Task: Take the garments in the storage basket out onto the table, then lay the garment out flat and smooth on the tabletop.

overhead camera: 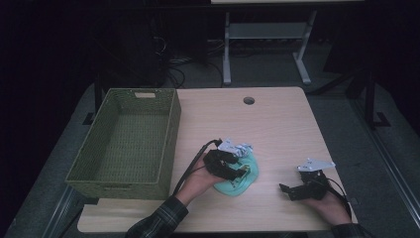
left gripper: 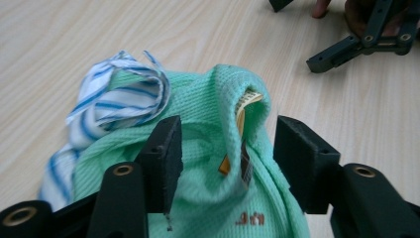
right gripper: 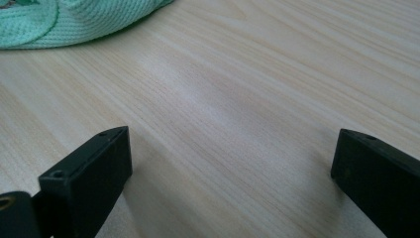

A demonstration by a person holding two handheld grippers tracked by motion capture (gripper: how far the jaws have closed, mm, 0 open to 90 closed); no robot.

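Note:
A mint-green waffle cloth (overhead camera: 243, 182) lies crumpled on the wooden table (overhead camera: 277, 124), with a blue-and-white striped cloth (overhead camera: 243, 148) bunched at its far edge. In the left gripper view, a raised fold of the green cloth (left gripper: 208, 198) with a sewn-in label (left gripper: 243, 161) stands between the jaws of my left gripper (left gripper: 225, 144). The pads stand apart and do not press the fold. The striped cloth (left gripper: 119, 99) lies just beyond the left jaw. My right gripper (overhead camera: 292, 191) rests near the table's front right, open, over bare wood (right gripper: 233, 153). The green cloth's edge (right gripper: 74, 17) lies beyond it.
A green woven basket (overhead camera: 171, 144) with nothing in it stands at the table's left side. A round cable hole (overhead camera: 248, 100) sits near the far edge. Beyond the table are a white desk frame (overhead camera: 227, 49) and cables on the floor.

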